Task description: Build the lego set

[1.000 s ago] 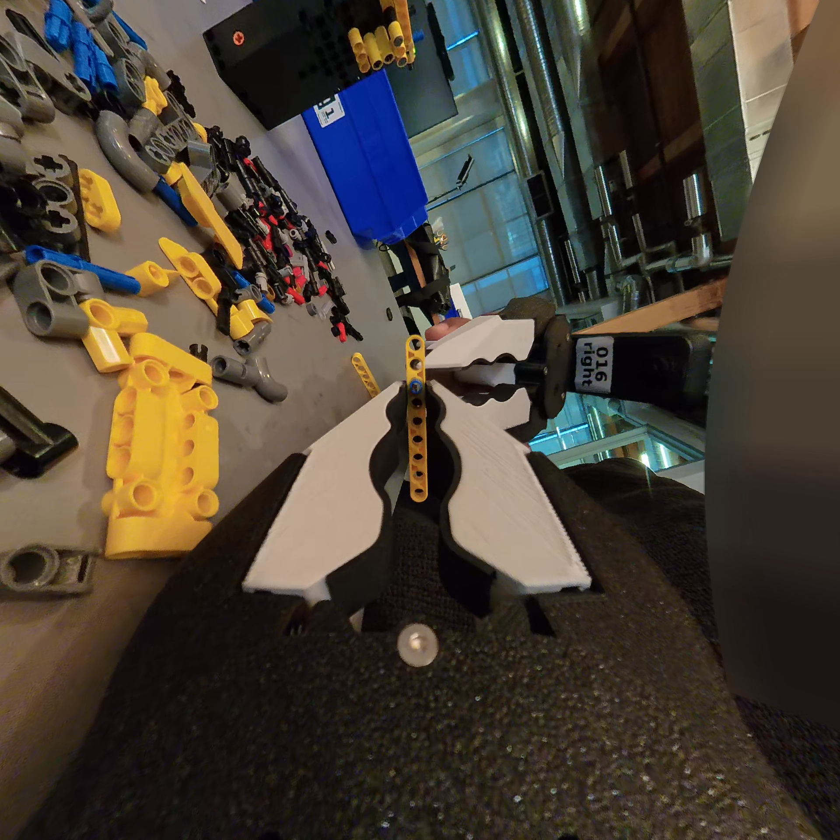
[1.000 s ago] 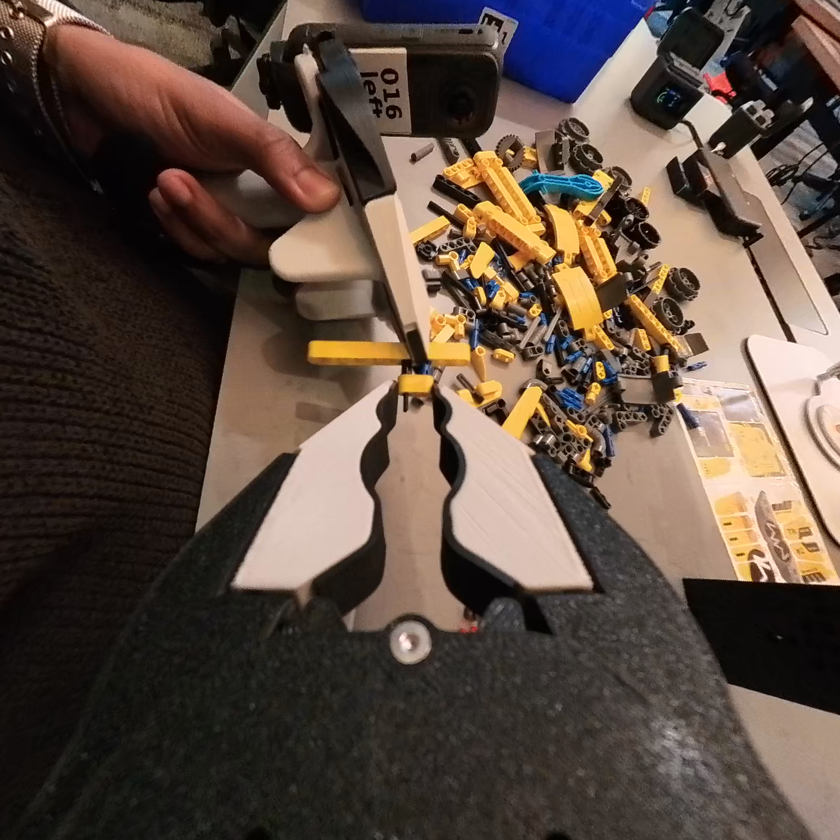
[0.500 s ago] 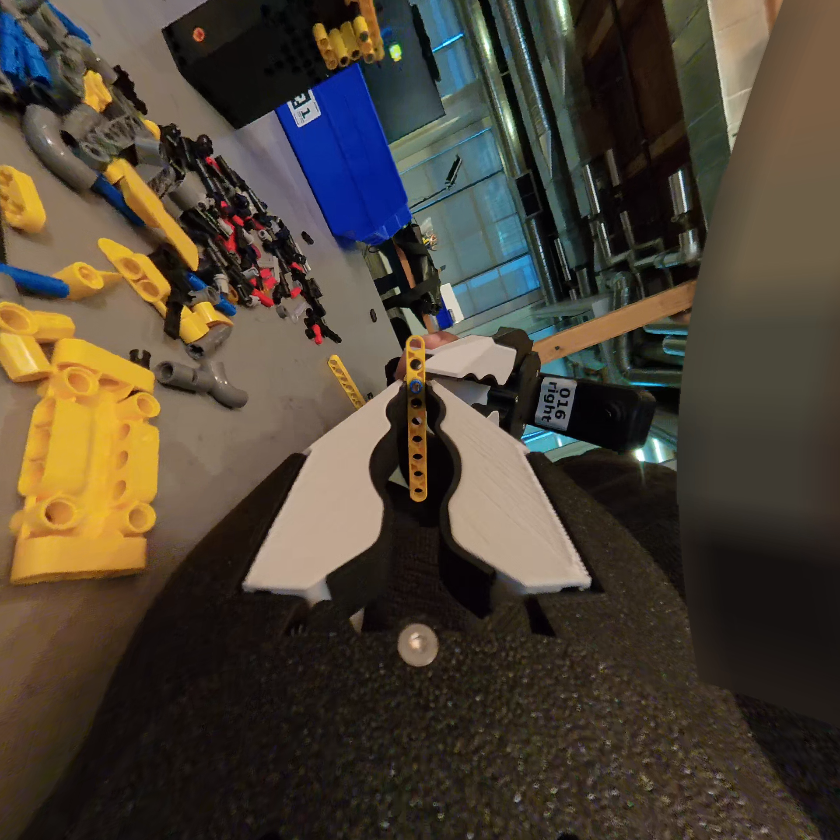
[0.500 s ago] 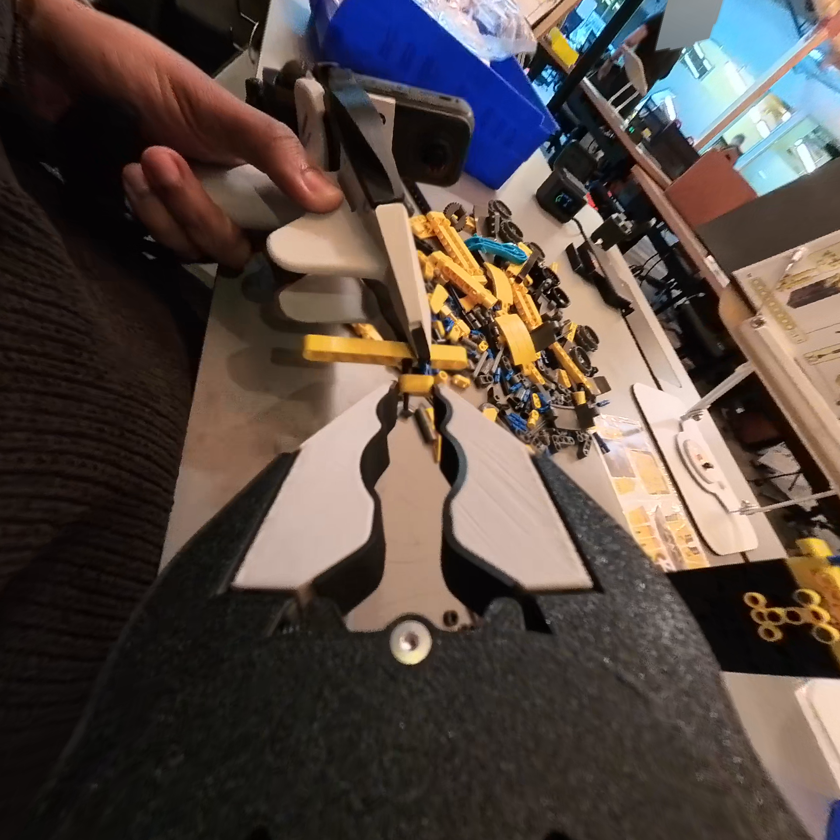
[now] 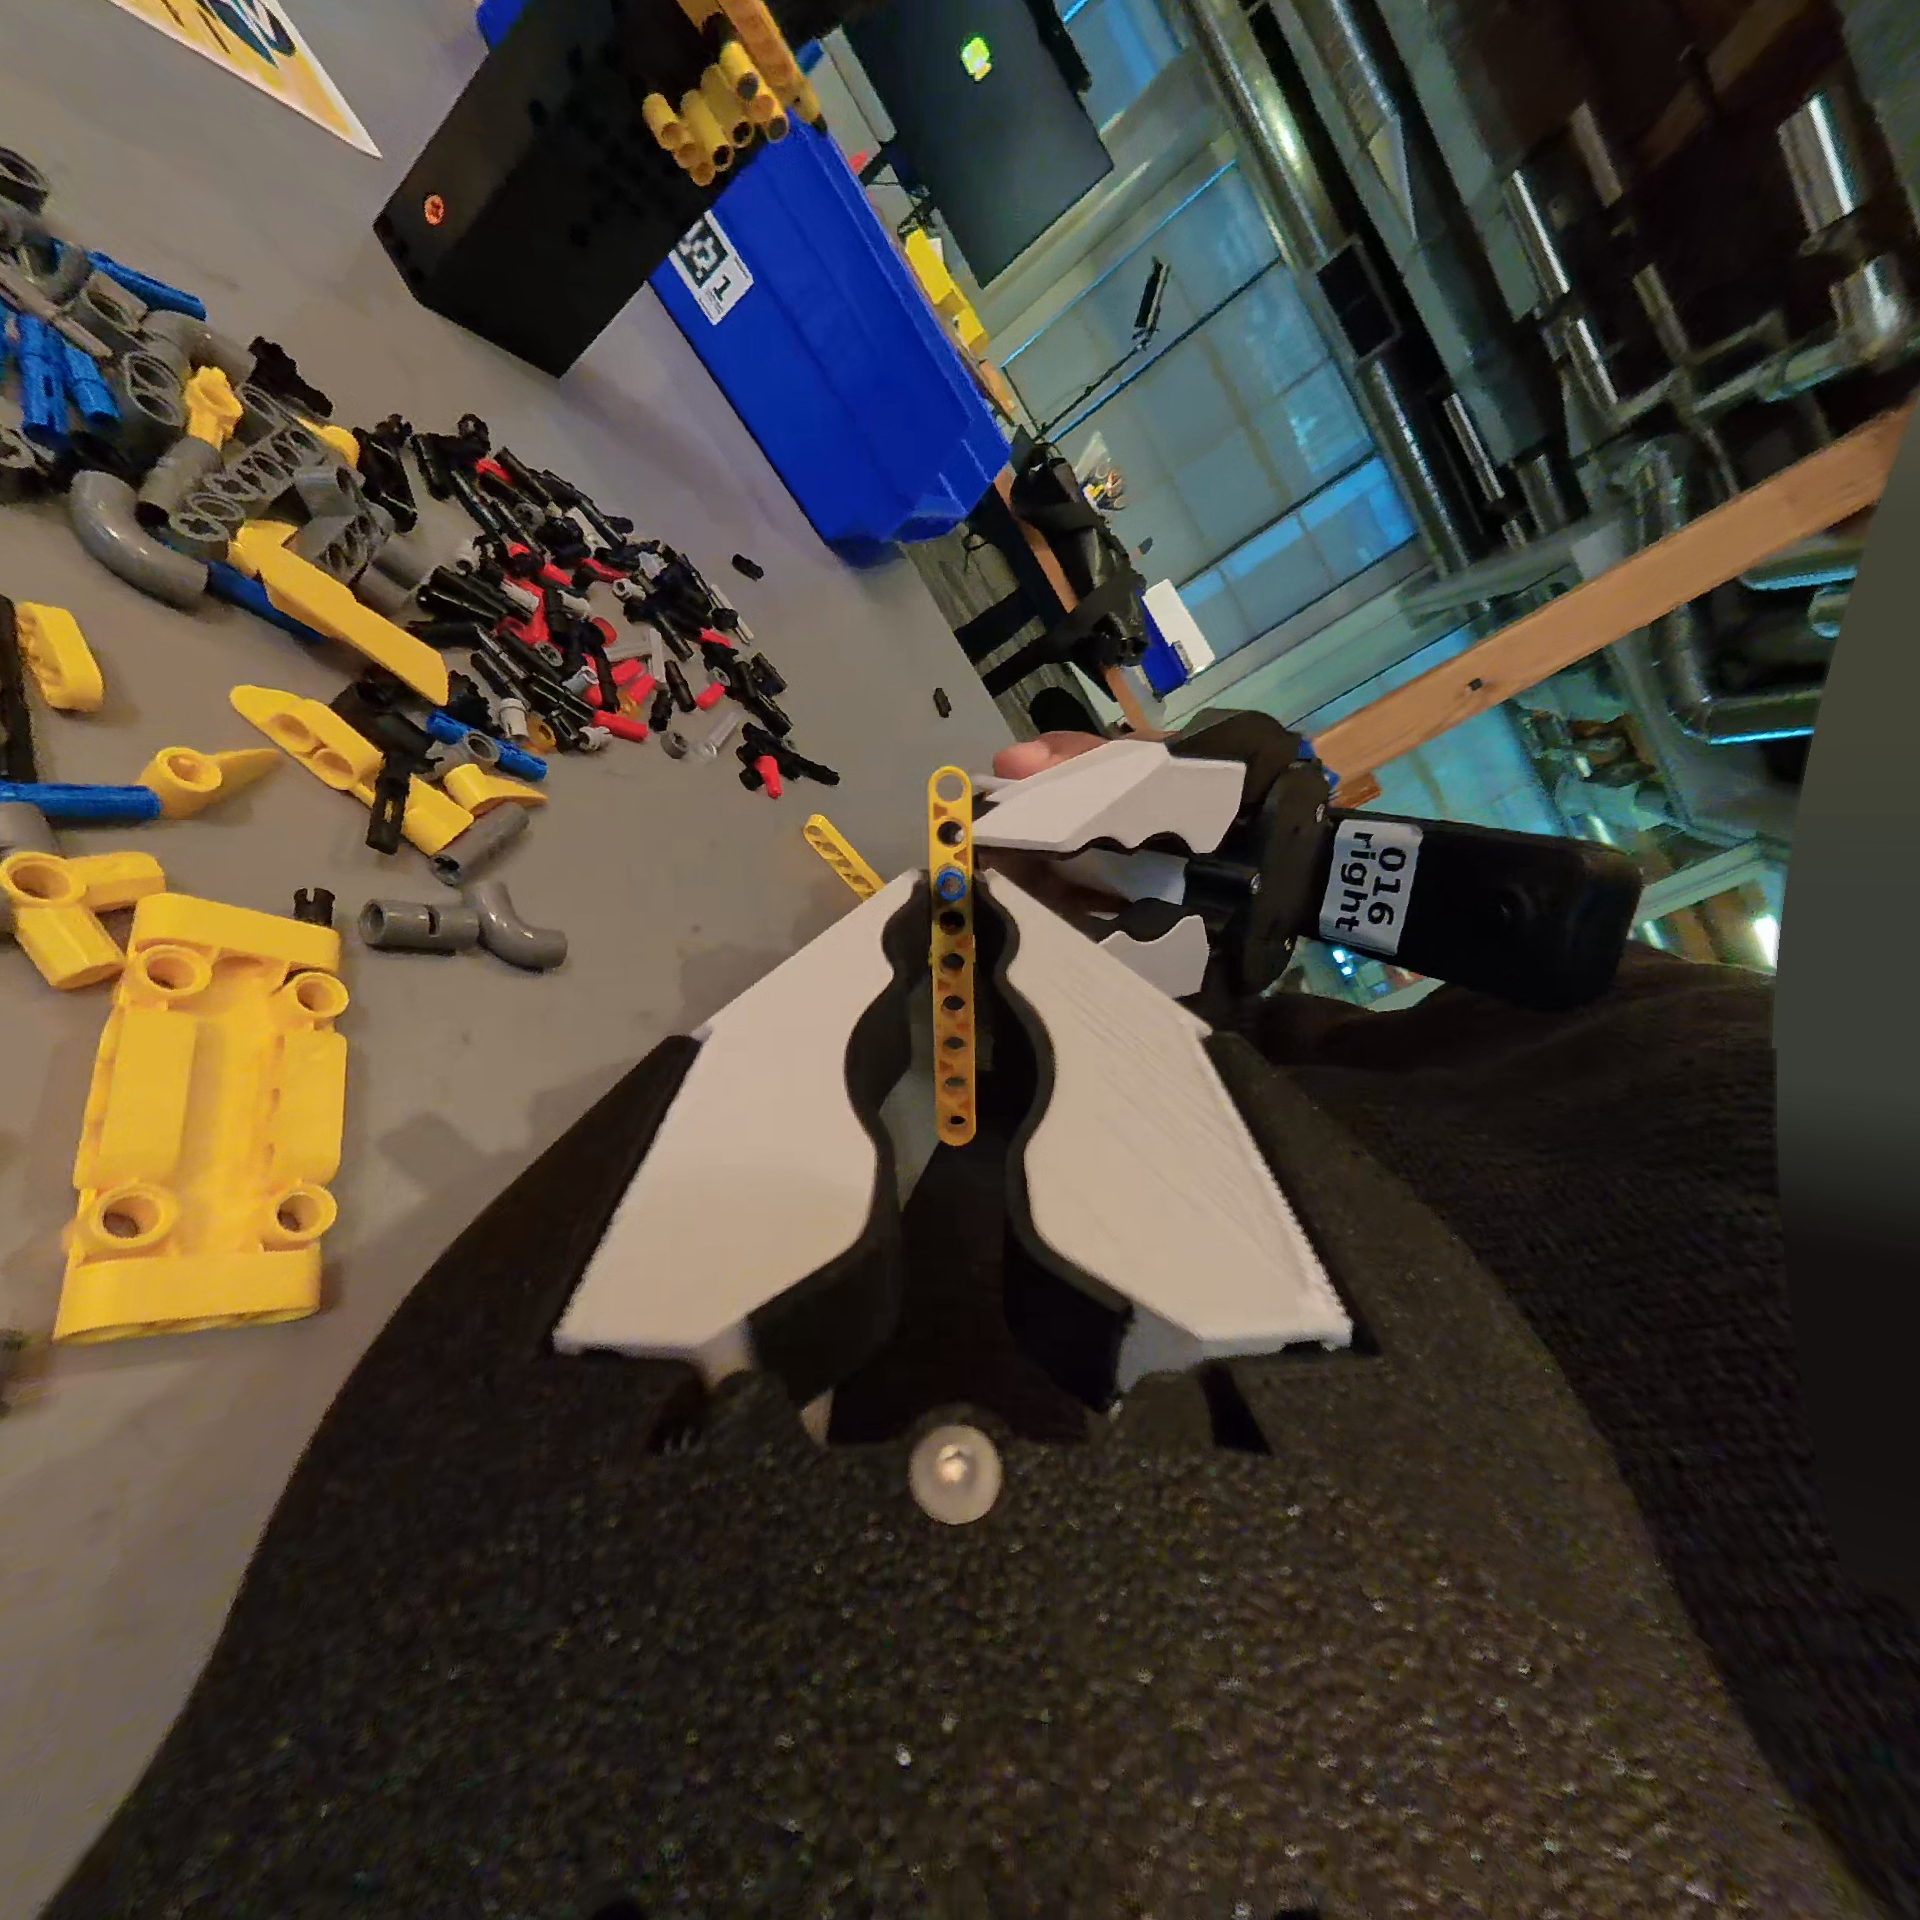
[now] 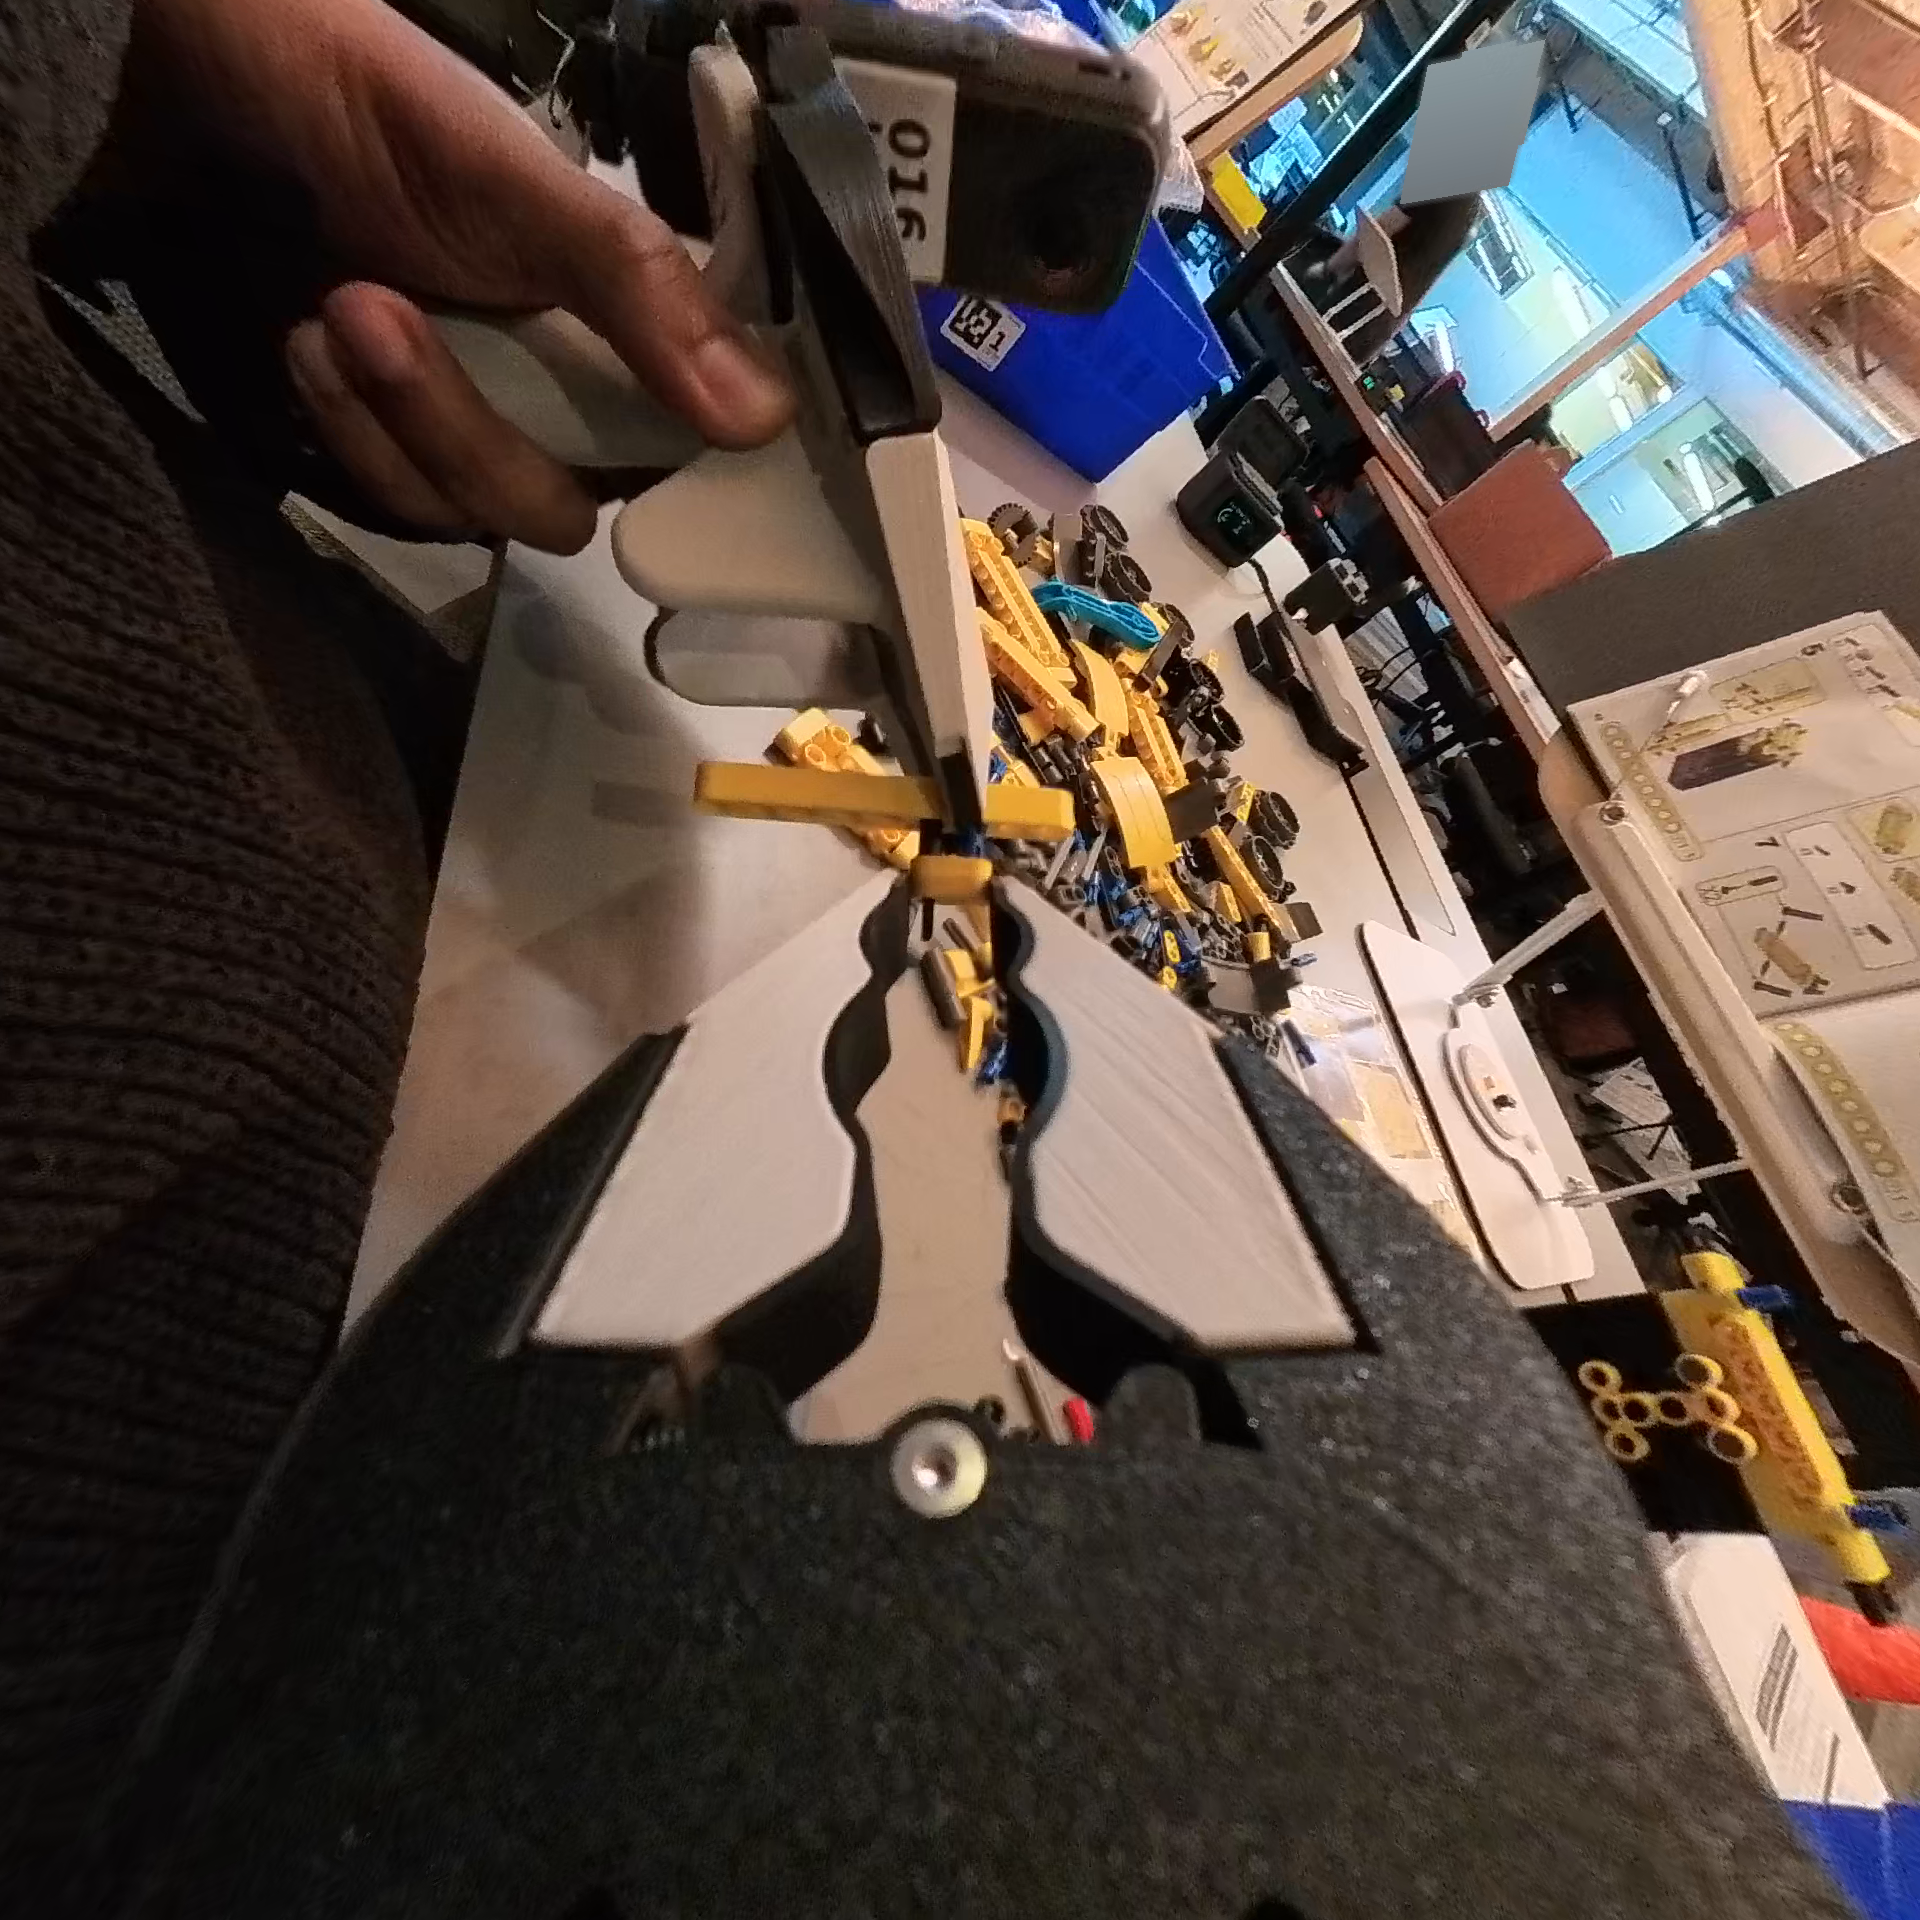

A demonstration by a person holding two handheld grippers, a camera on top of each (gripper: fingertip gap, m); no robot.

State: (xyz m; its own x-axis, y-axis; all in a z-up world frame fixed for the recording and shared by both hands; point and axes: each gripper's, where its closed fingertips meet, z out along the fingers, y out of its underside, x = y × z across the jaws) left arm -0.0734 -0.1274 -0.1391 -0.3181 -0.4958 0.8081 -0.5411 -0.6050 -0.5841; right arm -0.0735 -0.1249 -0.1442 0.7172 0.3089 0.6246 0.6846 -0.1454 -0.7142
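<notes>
Yellow plastic is what both tools hold. A long holed beam is clamped flat between the closed jaws of the left gripper, with one end standing out past the tips and the other lying back in the gap between the fingers. A blue pin is seated in one of its holes, right at the pinch.

The right gripper is drawn narrow on a small yellow piece, gripped at the very tips. That piece is pressed up against the beam just under the left gripper's tip, where a bit of blue shows between the two parts; whether they are fully joined cannot be told.

Both grippers are raised above the grey tabletop, close to a dark knitted sleeve. The left tool's handle is held by a hand.

A spread of loose parts in yellow, black, red, blue and grey lies on the tabletop, with a large yellow panel nearer. A blue bin stands beyond, and a printed sheet is propped at the right
</notes>
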